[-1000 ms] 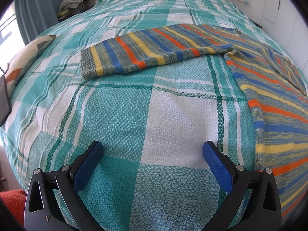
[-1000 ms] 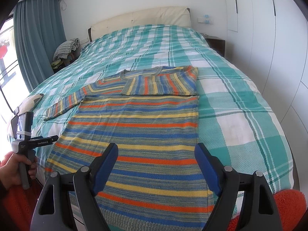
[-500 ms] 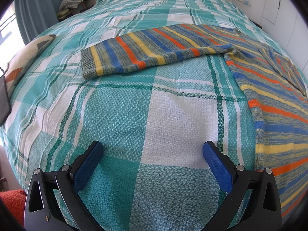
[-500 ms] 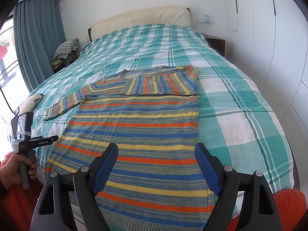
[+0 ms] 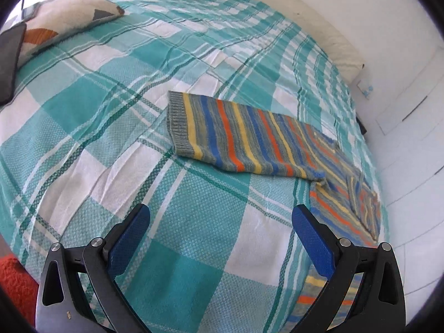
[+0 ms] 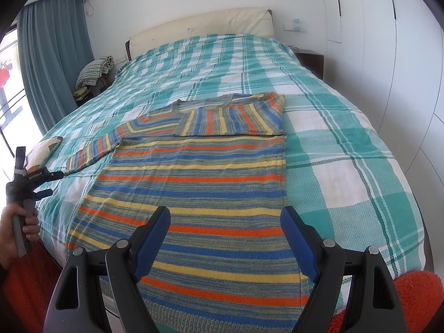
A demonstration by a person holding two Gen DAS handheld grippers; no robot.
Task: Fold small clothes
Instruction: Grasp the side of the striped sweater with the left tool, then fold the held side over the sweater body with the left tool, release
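Note:
A striped sweater (image 6: 194,183) in blue, orange, yellow and grey lies flat on the bed, hem toward me. One sleeve is folded across its chest (image 6: 230,116); the other sleeve (image 5: 238,141) stretches out sideways over the cover. My left gripper (image 5: 220,216) hovers open over bare bedcover, its blue pads short of that sleeve's cuff. It shows again at the left edge of the right wrist view as the left gripper (image 6: 44,184), held by a hand. My right gripper (image 6: 224,216) stands open above the sweater's lower body with nothing between its pads.
A teal and white checked cover (image 6: 347,166) spreads over the whole bed. A patterned cushion (image 5: 63,22) lies near the bed's left side. A curtain (image 6: 52,63), a bedside pile of cloth (image 6: 94,69) and white wardrobe doors (image 6: 388,41) surround the bed. Orange fabric (image 6: 416,299) sits below.
The left gripper has risen, rolled and swung toward the outstretched sleeve, which now lies ahead of its jaws. The right gripper and the sweater have not moved.

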